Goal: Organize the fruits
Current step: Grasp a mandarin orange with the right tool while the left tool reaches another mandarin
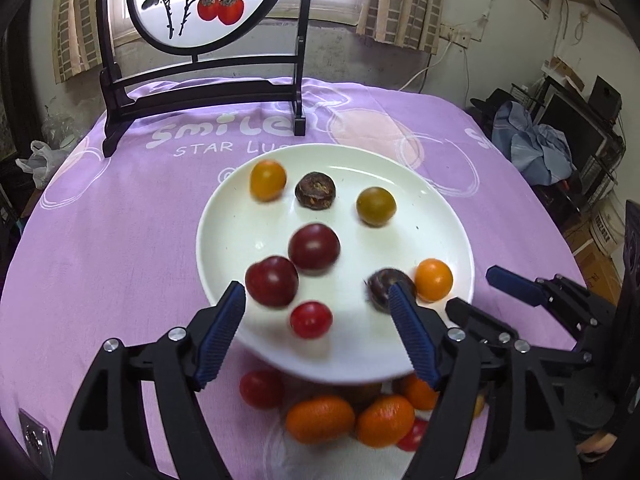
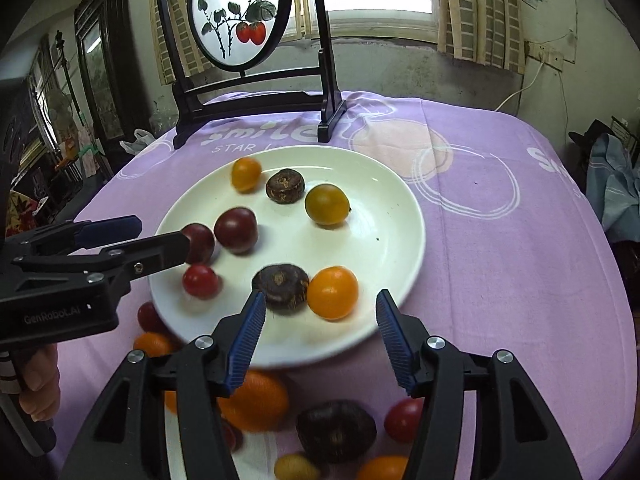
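Note:
A white plate [image 1: 224,216] [image 2: 392,216] on the purple cloth holds several small fruits. My left gripper [image 1: 316,289] [image 2: 160,234] is open over the plate's near rim. A small red tomato [image 1: 311,319] lies between its fingers, untouched, and a dark red one [image 1: 272,281] sits by the left fingertip. My right gripper [image 2: 320,297] [image 1: 472,290] is open at the plate's near right rim. An orange tomato [image 2: 332,292] and a dark brown fruit [image 2: 280,286] lie just ahead of its fingers. More fruit is piled in front of the plate: oranges [image 1: 320,420], a red tomato [image 2: 404,418], a dark fruit [image 2: 336,430].
A round painted screen on a dark wooden stand [image 1: 200,96] [image 2: 256,100] stands at the back of the table. A hand [image 2: 40,380] holds the left gripper's handle. The table edge falls away on the right, with clutter [image 1: 560,140] beyond it.

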`<state>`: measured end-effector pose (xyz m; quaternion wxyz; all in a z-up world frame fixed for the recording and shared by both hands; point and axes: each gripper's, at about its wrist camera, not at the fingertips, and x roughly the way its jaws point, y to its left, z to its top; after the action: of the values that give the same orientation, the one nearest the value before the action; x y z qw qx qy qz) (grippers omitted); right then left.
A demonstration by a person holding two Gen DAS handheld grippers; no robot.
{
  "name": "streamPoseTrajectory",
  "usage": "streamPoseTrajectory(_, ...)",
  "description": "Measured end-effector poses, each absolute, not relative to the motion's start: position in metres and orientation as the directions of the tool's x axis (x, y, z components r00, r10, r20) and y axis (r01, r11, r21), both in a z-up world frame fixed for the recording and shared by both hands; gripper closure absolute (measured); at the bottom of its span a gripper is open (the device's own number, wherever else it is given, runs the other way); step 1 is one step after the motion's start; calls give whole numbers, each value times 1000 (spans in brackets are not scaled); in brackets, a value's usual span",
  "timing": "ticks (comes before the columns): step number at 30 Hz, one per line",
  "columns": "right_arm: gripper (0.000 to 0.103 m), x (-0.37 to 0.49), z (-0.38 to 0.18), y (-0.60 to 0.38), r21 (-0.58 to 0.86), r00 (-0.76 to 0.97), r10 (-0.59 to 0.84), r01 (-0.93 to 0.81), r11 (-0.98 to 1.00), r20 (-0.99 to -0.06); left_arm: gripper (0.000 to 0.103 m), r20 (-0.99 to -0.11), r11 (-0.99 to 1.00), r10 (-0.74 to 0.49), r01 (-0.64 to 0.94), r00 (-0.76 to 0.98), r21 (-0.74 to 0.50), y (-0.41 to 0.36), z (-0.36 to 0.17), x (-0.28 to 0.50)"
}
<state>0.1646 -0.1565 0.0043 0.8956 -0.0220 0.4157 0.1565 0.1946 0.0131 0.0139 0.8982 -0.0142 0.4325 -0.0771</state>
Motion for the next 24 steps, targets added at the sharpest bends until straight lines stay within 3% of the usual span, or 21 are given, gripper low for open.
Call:
streamPoseTrajectory(9,40,117,10,-195,61,636,221,-263,963,-740,16,-765,984,-175,131,619,-120,23,11,147)
streamPoseTrajectory(24,39,72,-19,-213,43,591,182,-241,970,-786,15,-796,985,-170,128,581,-117,30,-17,97)
